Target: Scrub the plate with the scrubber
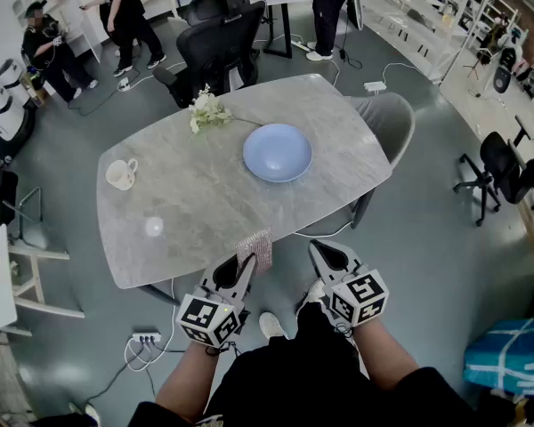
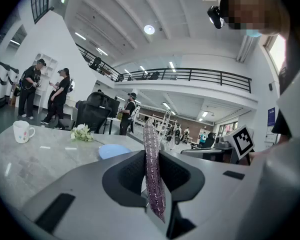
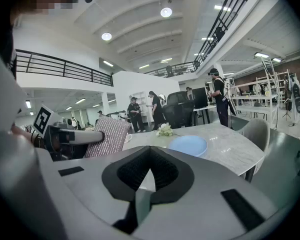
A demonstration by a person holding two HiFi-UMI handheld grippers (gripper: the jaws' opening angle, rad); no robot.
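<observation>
A pale blue plate (image 1: 277,152) lies on the grey marble table (image 1: 196,203), right of its middle; it shows in the left gripper view too, as the plate (image 2: 114,150), and in the right gripper view (image 3: 188,145). My left gripper (image 1: 246,261) hovers at the table's near edge, shut on a glittery pink-grey scrubber (image 1: 256,247) that stands edge-on between its jaws (image 2: 152,169). My right gripper (image 1: 322,249) is beside it, off the table's edge, shut with nothing between its jaws (image 3: 149,171). From the right gripper view the scrubber (image 3: 106,136) shows flat-on at the left.
A white cup (image 1: 121,173) stands at the table's left, a sprig of white flowers (image 1: 208,109) at the far side, and a small round pale object (image 1: 154,227) near the front left. A grey chair (image 1: 387,123) and black office chairs (image 1: 218,38) ring the table. People stand beyond.
</observation>
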